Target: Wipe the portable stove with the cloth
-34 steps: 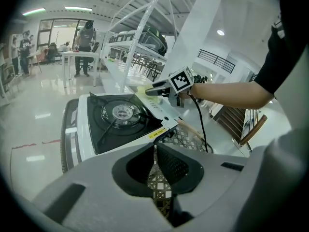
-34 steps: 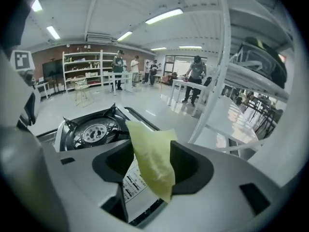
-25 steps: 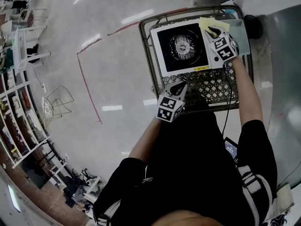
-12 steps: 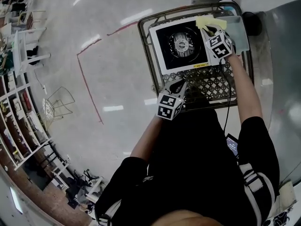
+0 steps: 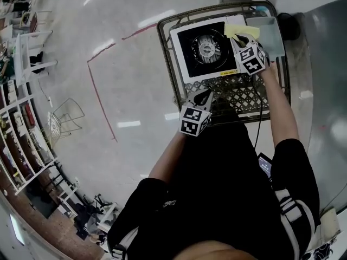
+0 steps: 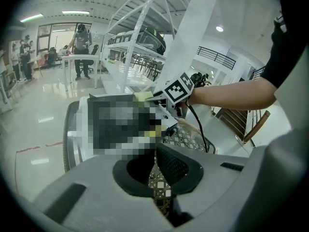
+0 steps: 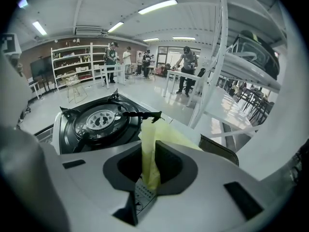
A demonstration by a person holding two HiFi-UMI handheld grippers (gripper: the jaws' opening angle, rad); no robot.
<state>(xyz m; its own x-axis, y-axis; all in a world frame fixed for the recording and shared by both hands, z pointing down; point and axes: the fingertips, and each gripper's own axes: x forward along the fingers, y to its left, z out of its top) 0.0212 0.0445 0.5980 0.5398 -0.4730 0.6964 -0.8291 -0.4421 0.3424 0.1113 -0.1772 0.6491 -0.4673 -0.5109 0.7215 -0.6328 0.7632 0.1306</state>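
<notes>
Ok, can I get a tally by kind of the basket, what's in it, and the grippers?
stove: 1
cloth: 1
basket: 1
grippers: 2, left gripper and right gripper
Total: 5

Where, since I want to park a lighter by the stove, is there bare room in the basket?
The lattice floor between the stove and the basket's near rim is bare; the left gripper hovers over its left end. Right of the stove it is crowded: the right gripper with the cloth, then a grey tray.
</notes>
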